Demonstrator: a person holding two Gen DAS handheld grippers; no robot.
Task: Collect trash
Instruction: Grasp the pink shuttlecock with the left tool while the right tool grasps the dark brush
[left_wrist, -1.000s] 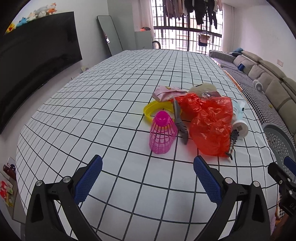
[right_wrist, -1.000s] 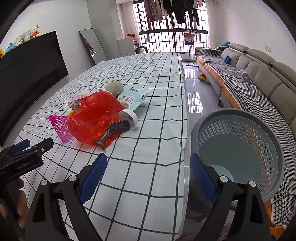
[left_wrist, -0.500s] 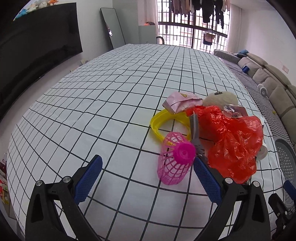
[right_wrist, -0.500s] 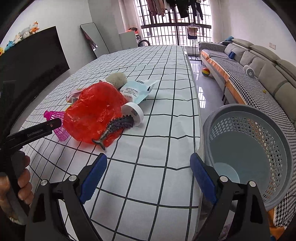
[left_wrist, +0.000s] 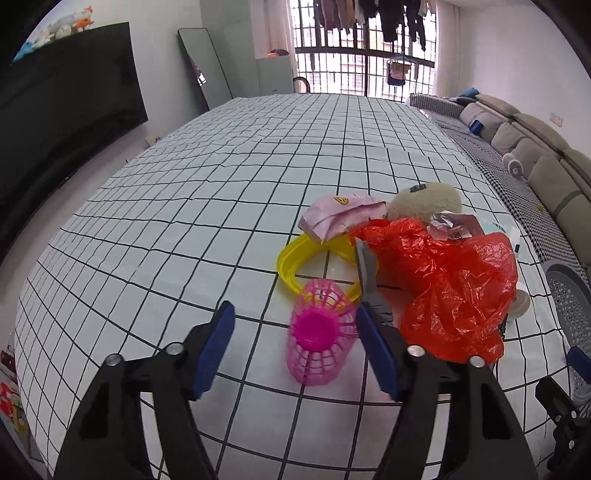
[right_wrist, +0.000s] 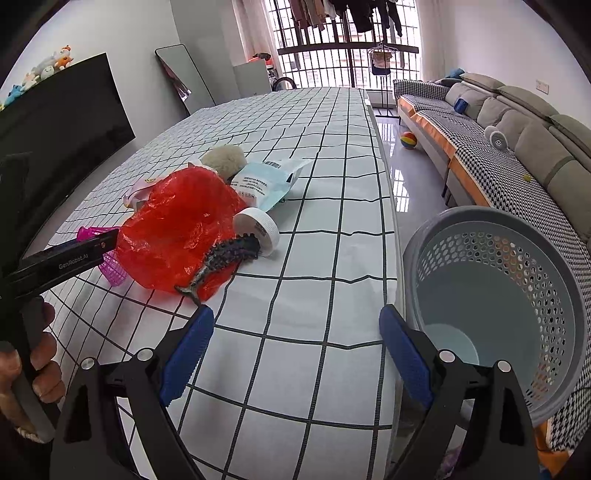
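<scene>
Left gripper (left_wrist: 295, 332) closing, blue pads either side of pink plastic mesh shuttlecock-shaped cone (left_wrist: 320, 336); right pad close against cone's side, left pad (left_wrist: 218, 347) clear of it, contact not confirmed. Cone lying on its side on white black-gridded tablecloth (left_wrist: 184, 206), near the near edge of the table. Touching cone behind: yellow plastic ring (left_wrist: 295, 258). Just right of cone: crumpled red plastic bag (left_wrist: 458, 291), with grey blade-like strip (left_wrist: 365, 269) leaning at its left side. Beyond ring: pink crumpled wrapper (left_wrist: 340, 218) and beige fuzzy ball (left_wrist: 428, 201), side by side.

Right gripper (right_wrist: 295, 339) spread wide, nothing between pads, hovering over the table's right edge. Seen from right wrist: white round lid (right_wrist: 258, 229) and dark spiky toy lizard (right_wrist: 221, 260) against red bag's right side; light blue printed pouch (right_wrist: 264, 181) behind them. Grey perforated plastic bin (right_wrist: 498, 306) standing on floor just off the right edge, contents not determinable. Hand (right_wrist: 37, 365) gripping left tool at lower left.
</scene>
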